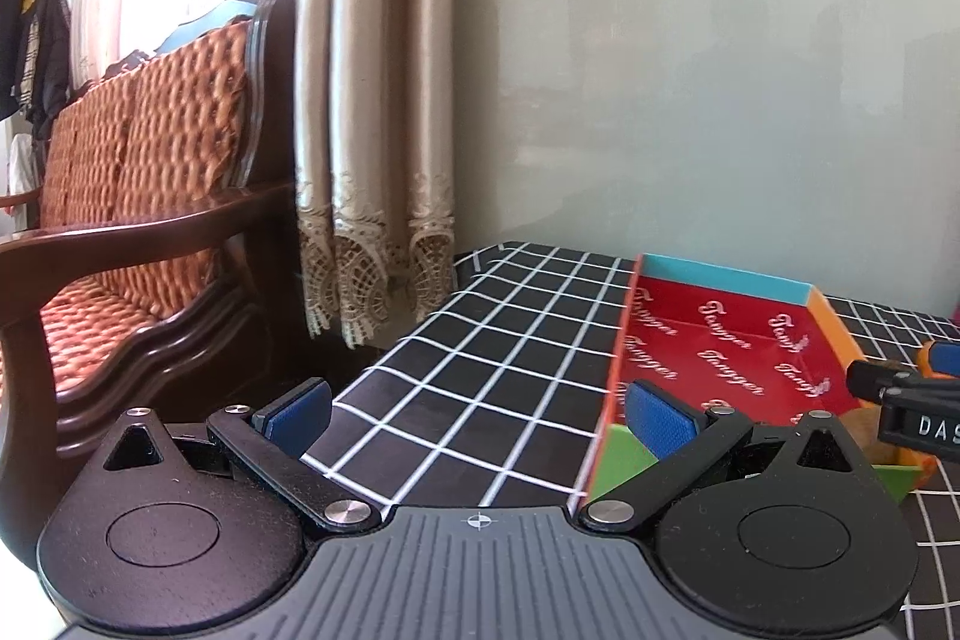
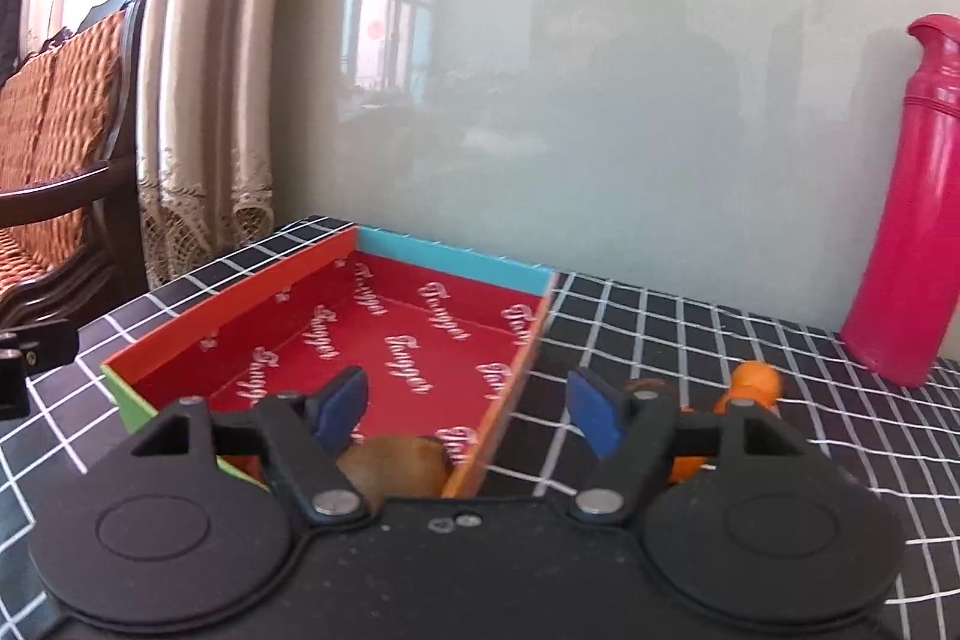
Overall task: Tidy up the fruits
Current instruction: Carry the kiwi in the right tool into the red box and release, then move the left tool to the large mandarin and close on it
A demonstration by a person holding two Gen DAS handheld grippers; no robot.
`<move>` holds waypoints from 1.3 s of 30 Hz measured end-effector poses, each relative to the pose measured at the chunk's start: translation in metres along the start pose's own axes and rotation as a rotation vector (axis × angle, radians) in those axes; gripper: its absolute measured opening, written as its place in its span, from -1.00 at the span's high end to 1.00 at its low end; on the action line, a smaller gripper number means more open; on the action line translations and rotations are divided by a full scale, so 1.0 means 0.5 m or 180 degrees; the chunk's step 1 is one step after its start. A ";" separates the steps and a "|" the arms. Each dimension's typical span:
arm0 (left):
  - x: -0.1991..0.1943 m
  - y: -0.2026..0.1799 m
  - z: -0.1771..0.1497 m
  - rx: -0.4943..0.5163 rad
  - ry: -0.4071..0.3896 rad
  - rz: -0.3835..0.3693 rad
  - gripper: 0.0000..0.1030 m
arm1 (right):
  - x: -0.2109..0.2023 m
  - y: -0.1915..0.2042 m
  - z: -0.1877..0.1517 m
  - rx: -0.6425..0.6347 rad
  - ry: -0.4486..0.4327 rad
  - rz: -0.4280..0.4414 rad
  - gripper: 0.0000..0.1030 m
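Both claws spread wide, nothing in either one

The right gripper [image 2: 468, 409] hangs open over the near end of the red tray [image 2: 420, 340], with a brown fruit [image 2: 393, 466] lying inside just under its left pad and an orange fruit [image 2: 753, 385] on the checked tablecloth [image 2: 690, 340] outside the tray. The left gripper [image 1: 480, 412] gapes over the cloth [image 1: 480, 370] beside the tray [image 1: 720, 340]. A pink bottle [image 2: 906, 220] stands by the wall.
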State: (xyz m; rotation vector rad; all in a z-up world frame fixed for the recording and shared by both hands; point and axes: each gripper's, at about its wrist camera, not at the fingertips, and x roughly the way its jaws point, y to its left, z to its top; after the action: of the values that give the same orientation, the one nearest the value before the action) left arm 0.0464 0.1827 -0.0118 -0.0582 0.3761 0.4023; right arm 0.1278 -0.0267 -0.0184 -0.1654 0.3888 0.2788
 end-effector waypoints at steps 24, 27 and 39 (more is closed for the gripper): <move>-0.057 -0.253 -0.002 0.0477 -0.0224 -0.0792 -1.00 | -0.058 -0.270 -0.061 0.0426 0.0006 -0.0824 -0.44; -0.063 -0.284 -0.005 0.0528 -0.0232 -0.0890 -1.00 | -0.061 -0.291 -0.073 0.0453 0.0052 -0.0883 -0.44; -0.055 -0.417 -0.020 0.0661 -0.0167 -0.1238 -0.99 | -0.083 -0.385 -0.100 0.0588 0.0096 -0.1166 -0.44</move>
State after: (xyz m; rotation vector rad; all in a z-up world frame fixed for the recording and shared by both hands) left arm 0.1013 -0.0208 -0.0149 0.0813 0.3439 -0.0205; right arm 0.1308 -0.2296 -0.0275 -0.0573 0.4041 -0.1206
